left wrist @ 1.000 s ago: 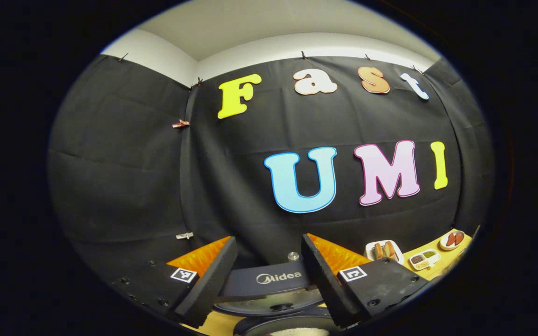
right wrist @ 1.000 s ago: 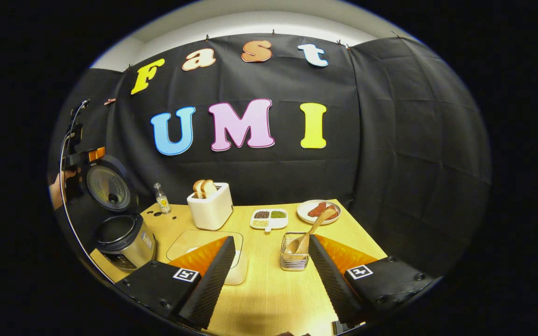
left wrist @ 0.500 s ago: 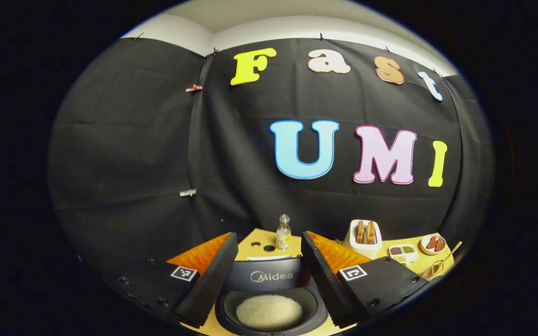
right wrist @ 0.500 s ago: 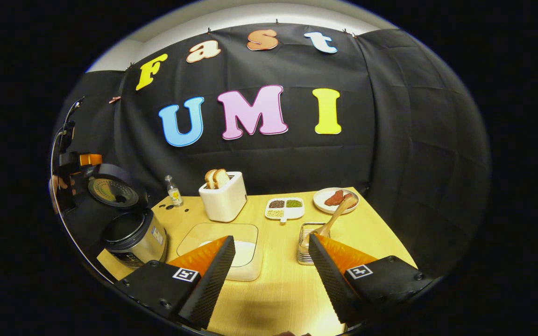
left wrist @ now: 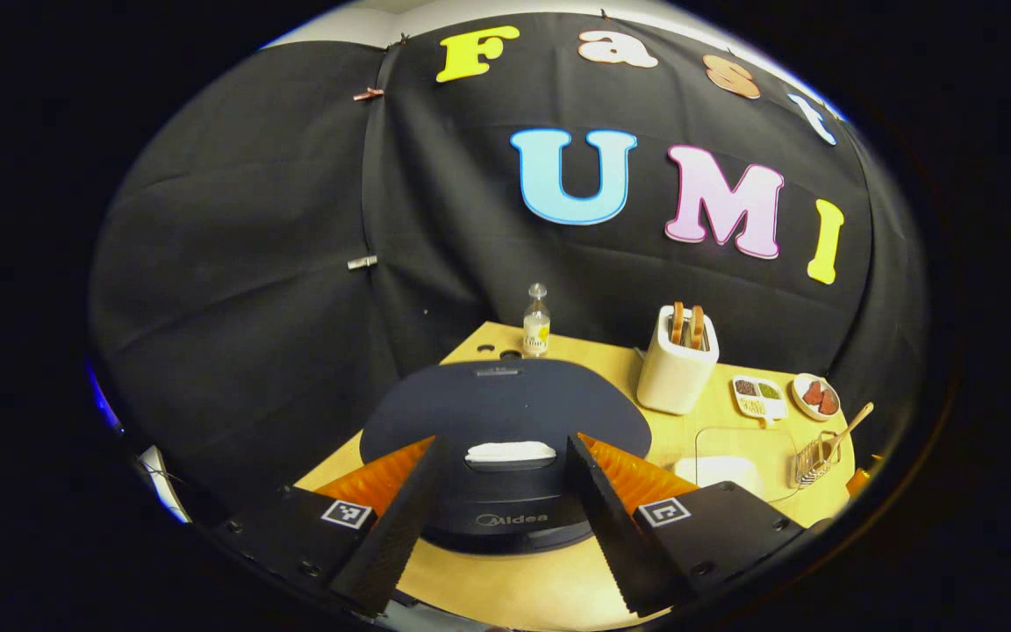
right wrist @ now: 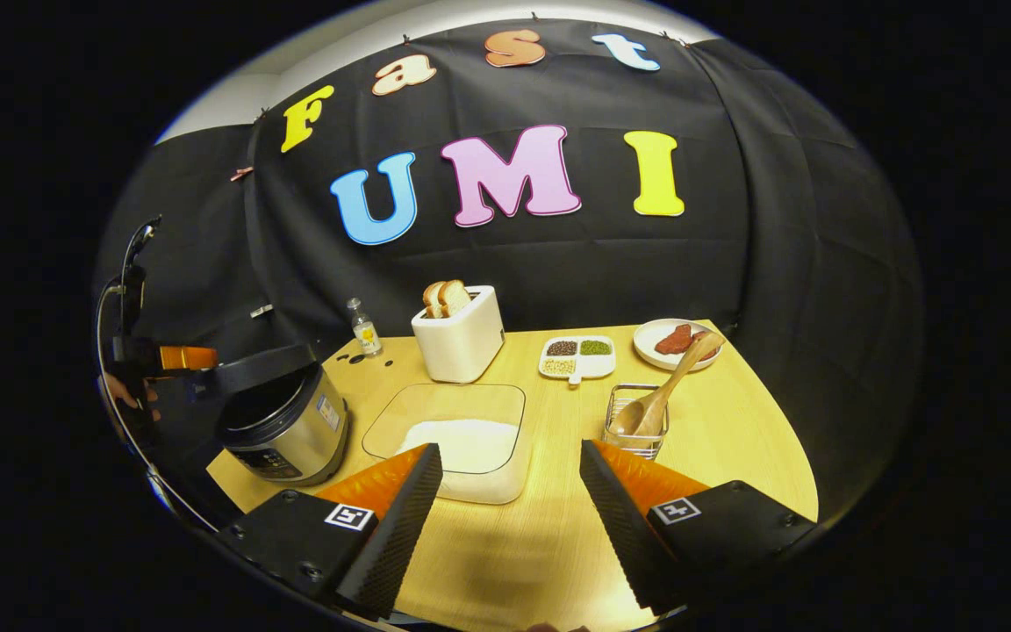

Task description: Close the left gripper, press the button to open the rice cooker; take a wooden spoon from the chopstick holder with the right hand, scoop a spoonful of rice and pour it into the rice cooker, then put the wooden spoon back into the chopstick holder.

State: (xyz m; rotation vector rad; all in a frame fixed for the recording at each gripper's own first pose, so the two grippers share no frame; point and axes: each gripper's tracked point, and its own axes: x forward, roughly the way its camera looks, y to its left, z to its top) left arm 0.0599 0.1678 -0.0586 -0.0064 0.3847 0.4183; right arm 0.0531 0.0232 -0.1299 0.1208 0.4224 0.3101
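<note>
wooden spoon (right wrist: pixel 663 386) leaning in chopstick holder (right wrist: pixel 635 423): light, stiff; pinching mid-handle looks best | both jaws gaping, grasping nothing

One rice cooker (right wrist: pixel 286 421), one toaster (right wrist: pixel 460 338) with two bread slices (right wrist: pixel 445 297), one bottle (right wrist: pixel 365 328), one rice tray (right wrist: pixel 462 443). One divided dish (right wrist: pixel 577 356), one plate (right wrist: pixel 646 346), one holder (right wrist: pixel 635 421) with one spoon (right wrist: pixel 663 386). Two grippers: left (left wrist: pixel 498 513), right (right wrist: pixel 511 518)
</note>
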